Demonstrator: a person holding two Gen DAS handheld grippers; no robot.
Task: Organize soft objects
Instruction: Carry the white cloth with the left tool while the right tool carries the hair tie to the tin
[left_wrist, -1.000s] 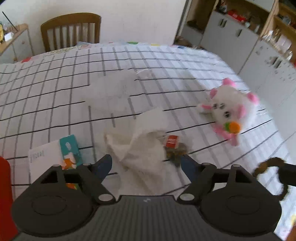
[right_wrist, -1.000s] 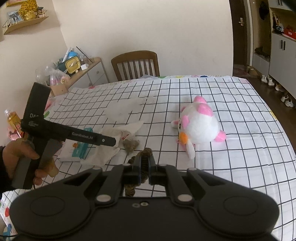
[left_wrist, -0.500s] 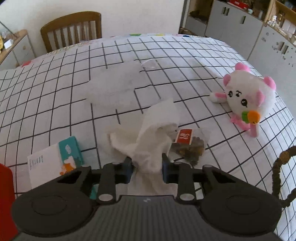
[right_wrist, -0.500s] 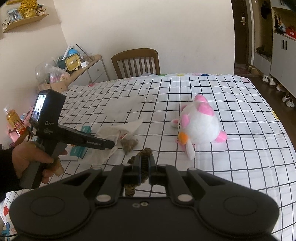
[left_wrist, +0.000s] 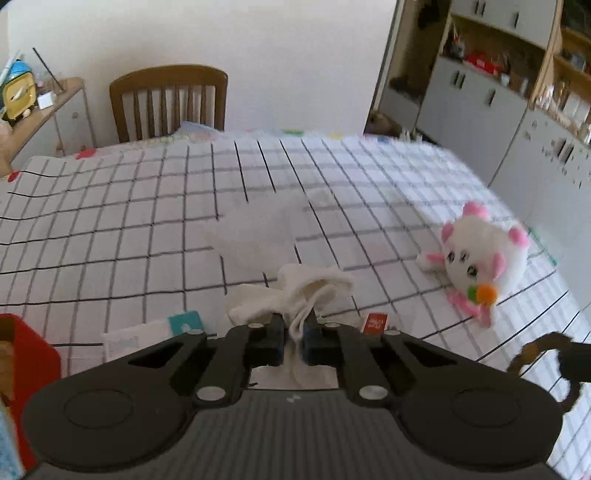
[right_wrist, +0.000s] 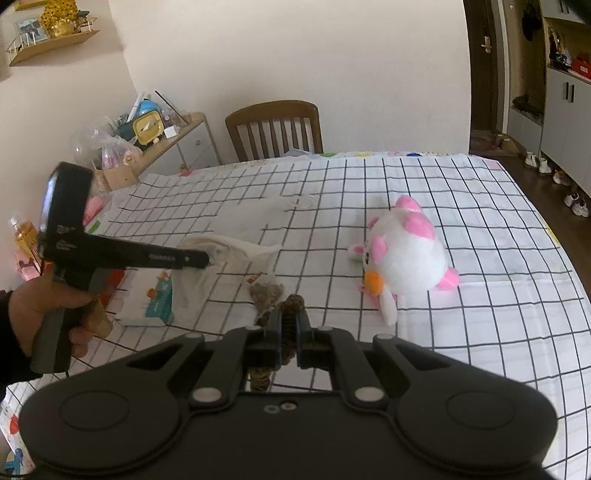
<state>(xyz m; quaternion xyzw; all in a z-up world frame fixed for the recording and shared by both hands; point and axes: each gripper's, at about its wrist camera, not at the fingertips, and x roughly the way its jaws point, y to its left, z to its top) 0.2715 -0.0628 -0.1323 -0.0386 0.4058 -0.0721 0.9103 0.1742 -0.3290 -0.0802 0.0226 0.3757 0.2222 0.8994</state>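
A wooden chair (right_wrist: 274, 129) stands at the table's far edge. A side cabinet (right_wrist: 173, 144) beyond the far-left corner carries a yellow clock (right_wrist: 147, 127). Grey cupboards (left_wrist: 476, 107) line the right wall.

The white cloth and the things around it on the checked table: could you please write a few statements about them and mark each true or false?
1. The left tool is shut on the white cloth. True.
2. The right tool is open and holds nothing. False: it is shut on a brown scrunchie.
3. The plush toy lies on the checked table, apart from the cloth. True.
4. The wooden chair is tipped over on the table. False: it stands upright at the table's far edge.
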